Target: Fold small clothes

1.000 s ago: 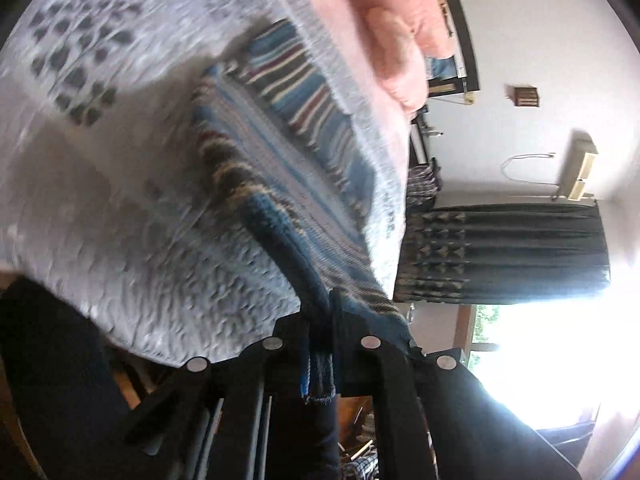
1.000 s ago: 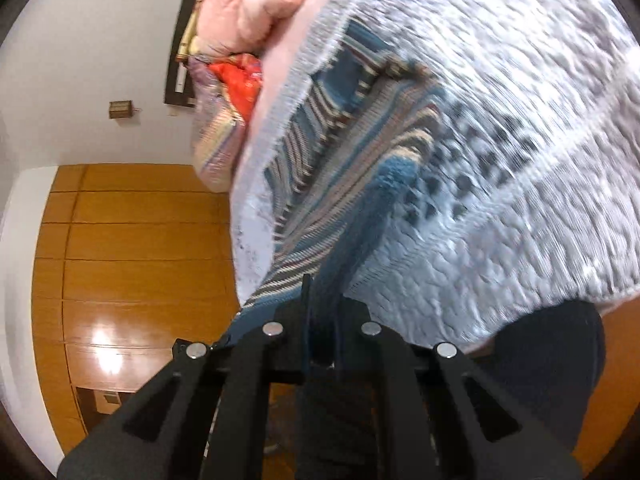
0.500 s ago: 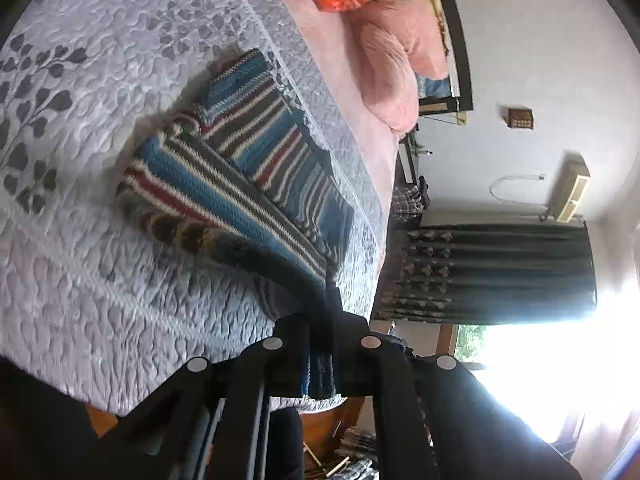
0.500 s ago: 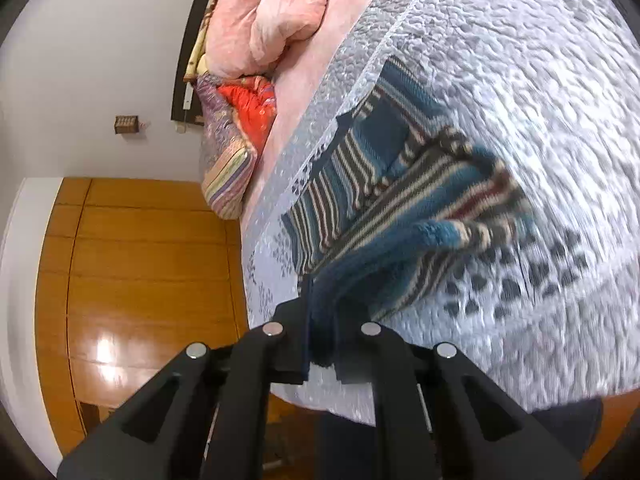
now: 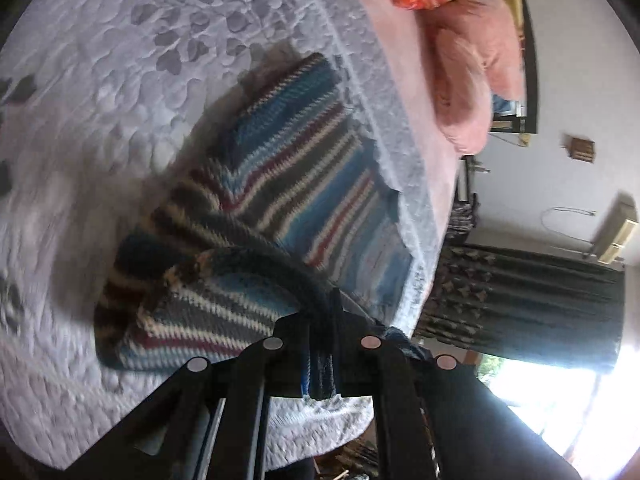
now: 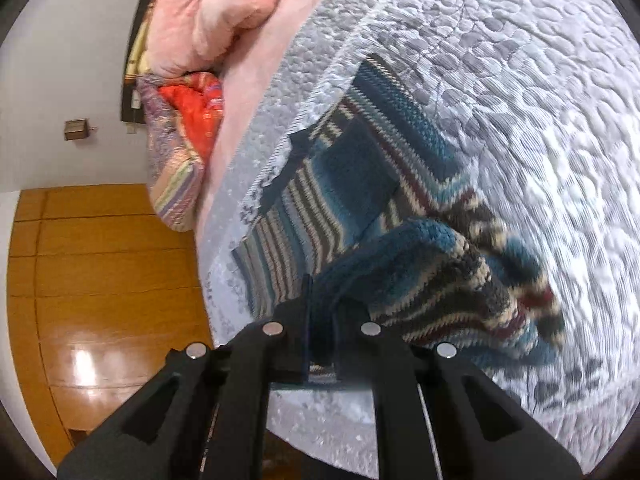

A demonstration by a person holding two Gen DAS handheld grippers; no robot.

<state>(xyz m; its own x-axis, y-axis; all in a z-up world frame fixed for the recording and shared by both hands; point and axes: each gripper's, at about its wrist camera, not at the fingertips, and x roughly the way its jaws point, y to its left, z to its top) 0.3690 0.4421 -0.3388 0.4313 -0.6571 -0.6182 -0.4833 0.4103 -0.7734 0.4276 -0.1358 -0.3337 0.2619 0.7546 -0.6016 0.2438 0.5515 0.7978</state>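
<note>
Both pairs of fingers are clamped on the striped knit sweater [image 5: 288, 200]: my left gripper [image 5: 322, 340] pinches a dark edge at the frame's bottom centre, and my right gripper [image 6: 322, 332] grips another fold there. I see the sweater lying across the frame's middle on the grey quilted bed [image 6: 540, 100], its near part lifted and doubled over, with pink pillows [image 6: 224, 12] at top.
</note>
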